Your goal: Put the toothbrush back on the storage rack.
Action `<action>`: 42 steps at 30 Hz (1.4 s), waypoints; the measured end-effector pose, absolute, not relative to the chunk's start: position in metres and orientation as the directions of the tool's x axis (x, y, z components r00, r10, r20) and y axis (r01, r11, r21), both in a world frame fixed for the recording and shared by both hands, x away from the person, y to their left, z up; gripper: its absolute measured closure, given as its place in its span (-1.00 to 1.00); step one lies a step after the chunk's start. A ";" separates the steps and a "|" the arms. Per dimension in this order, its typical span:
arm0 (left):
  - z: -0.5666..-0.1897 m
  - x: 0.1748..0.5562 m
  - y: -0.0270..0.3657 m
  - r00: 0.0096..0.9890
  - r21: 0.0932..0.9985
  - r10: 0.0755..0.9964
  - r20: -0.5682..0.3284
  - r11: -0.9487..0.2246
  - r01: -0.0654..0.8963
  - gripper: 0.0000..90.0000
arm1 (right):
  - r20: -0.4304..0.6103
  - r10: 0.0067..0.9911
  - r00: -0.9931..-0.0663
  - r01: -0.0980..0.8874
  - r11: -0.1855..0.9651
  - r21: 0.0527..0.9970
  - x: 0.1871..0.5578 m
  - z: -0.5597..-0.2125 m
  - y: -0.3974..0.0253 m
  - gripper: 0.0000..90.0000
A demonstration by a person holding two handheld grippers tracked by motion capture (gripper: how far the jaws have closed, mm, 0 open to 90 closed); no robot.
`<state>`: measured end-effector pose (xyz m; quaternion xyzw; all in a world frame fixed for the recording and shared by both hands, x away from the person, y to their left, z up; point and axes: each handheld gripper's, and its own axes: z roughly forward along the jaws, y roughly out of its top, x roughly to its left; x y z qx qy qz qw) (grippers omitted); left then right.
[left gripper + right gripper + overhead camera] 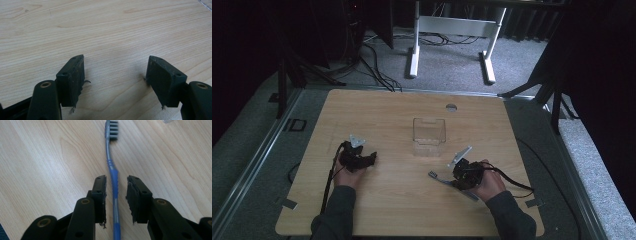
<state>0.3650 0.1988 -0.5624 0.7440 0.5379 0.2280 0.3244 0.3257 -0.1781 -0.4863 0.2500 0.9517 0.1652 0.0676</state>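
Observation:
A blue and grey toothbrush (114, 172) lies flat on the wooden table (402, 200), its grey bristle head (113, 130) pointing away from my right gripper. My right gripper (116, 182) is open and straddles the blue handle, with a narrow gap on each side. In the high view the toothbrush (438, 177) lies at the right front, under my right gripper (455, 177). My left gripper (362, 159) rests low at the left front. Its jaws stand wide open over bare wood, and nothing is between the fingers (72, 75).
A clear plastic container (429, 136) stands upright near the table's middle, beyond both grippers. A round cable hole (451, 107) sits near the far edge. Cables trail from both grippers toward the front. Beyond the table are a white desk frame (452, 30) and floor cables.

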 end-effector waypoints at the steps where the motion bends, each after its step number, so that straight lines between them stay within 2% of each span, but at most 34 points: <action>1: -0.562 0.365 0.199 0.317 0.728 0.948 -0.010 -0.211 0.652 -0.30 | -0.046 0.496 -0.867 0.452 0.823 0.344 0.326 -0.487 -0.178 0.51; 33: -0.562 0.365 0.199 0.317 0.728 0.948 -0.010 -0.211 0.652 -0.30 | -0.074 0.434 -0.898 0.406 0.882 0.239 0.329 -0.499 -0.165 0.65; 42: -0.562 0.365 0.199 0.317 0.728 0.948 -0.010 -0.210 0.652 -0.30 | -0.068 0.409 -0.910 0.392 0.902 0.183 0.333 -0.501 -0.162 0.69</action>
